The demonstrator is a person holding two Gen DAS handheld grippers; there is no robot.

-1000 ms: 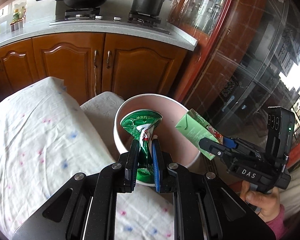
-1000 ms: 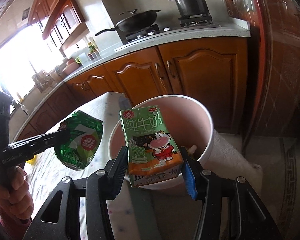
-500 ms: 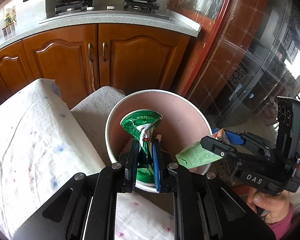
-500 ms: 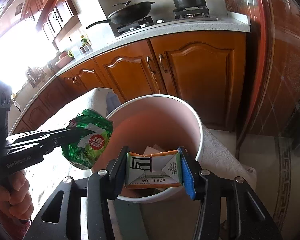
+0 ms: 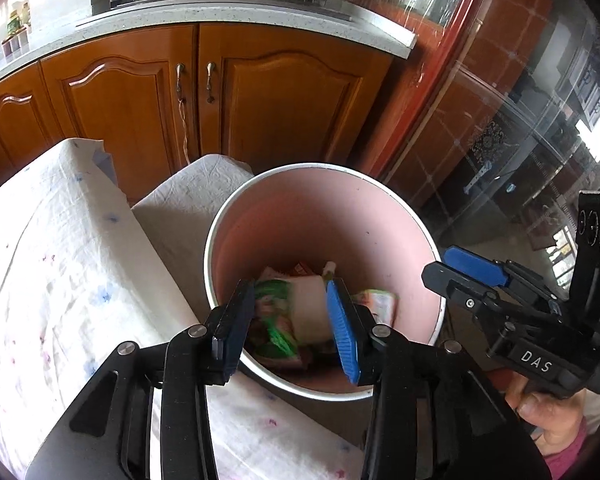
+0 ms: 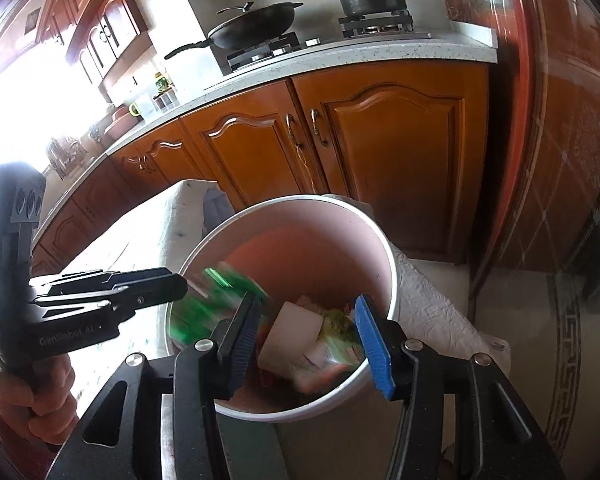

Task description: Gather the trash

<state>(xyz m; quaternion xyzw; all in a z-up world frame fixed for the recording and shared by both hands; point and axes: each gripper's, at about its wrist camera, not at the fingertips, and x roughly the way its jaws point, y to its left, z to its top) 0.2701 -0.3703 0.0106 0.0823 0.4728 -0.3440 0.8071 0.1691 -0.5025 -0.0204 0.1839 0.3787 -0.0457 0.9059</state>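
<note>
A pink bin with a white rim [image 5: 324,208] stands beside the table; it also shows in the right wrist view [image 6: 388,264]. My left gripper [image 5: 290,320] is open and empty over the bin's near rim. My right gripper [image 6: 306,334] is open and empty over the bin; it shows from the side in the left wrist view [image 5: 456,270]. The green snack bag [image 6: 216,300] is blurred, dropping just inside the bin's left rim. The green milk carton [image 6: 336,340] lies in the bin with other wrappers [image 5: 284,316].
A table with a white flecked cloth [image 5: 60,280] is at the left of the bin. Wooden kitchen cabinets [image 5: 204,96] stand behind, with a stove, wok and pot on the counter. A glass-fronted red cabinet [image 5: 500,120] is at the right.
Both grippers opened. The green bag left my left gripper and the milk carton left my right gripper; both went down into the bin.
</note>
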